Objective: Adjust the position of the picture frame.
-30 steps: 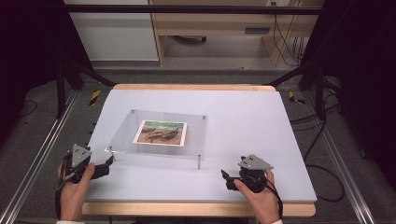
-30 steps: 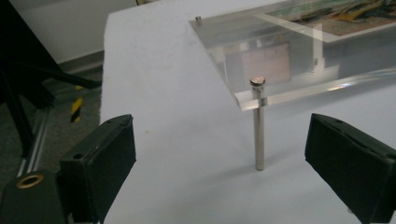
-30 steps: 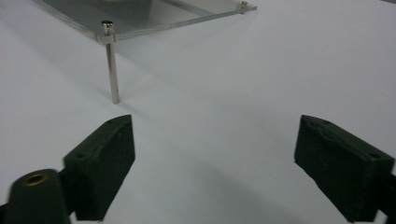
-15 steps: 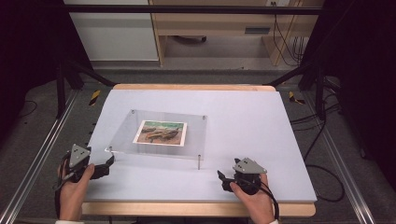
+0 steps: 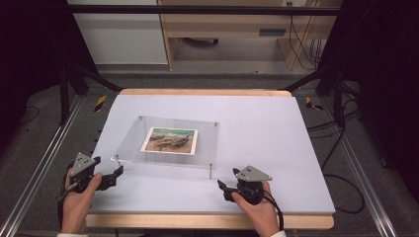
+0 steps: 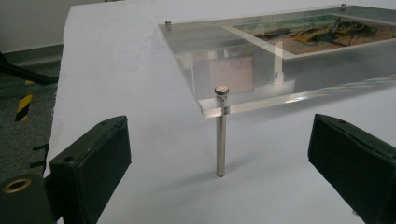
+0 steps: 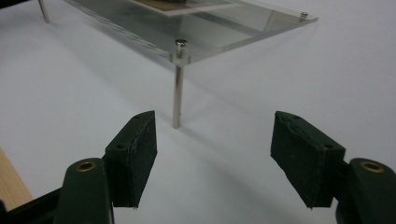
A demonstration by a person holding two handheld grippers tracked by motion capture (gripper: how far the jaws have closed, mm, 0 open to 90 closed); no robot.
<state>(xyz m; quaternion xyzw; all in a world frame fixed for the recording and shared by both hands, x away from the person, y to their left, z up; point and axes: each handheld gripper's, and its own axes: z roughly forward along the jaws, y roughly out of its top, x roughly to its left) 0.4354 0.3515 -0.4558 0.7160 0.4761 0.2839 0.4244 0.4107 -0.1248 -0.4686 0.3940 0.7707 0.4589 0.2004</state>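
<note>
A clear acrylic plate [image 5: 170, 140] stands on thin metal posts on the white table [image 5: 267, 128], with a colourful picture [image 5: 170, 140] under its middle. My left gripper [image 5: 116, 177] is open at the plate's near left corner. In the left gripper view that corner post [image 6: 221, 135] stands just beyond the left gripper [image 6: 222, 144], whose jaws are spread wide. My right gripper [image 5: 223, 190] is open just short of the near right post [image 5: 211, 171]. Its jaws have just been closing, with nothing between them. In the right gripper view the right gripper [image 7: 215, 135] faces that post [image 7: 177, 88], which stands ahead of its left jaw.
The wooden table edge [image 5: 207, 220] runs along the front, close behind both hands. Cables [image 5: 341, 143] trail on the floor at the right. Metal rails [image 5: 44, 163] flank the table, and a wooden bench [image 5: 232, 24] stands behind it.
My right gripper has moved left toward the plate's near right post and its jaws have narrowed. The left gripper has stayed put.
</note>
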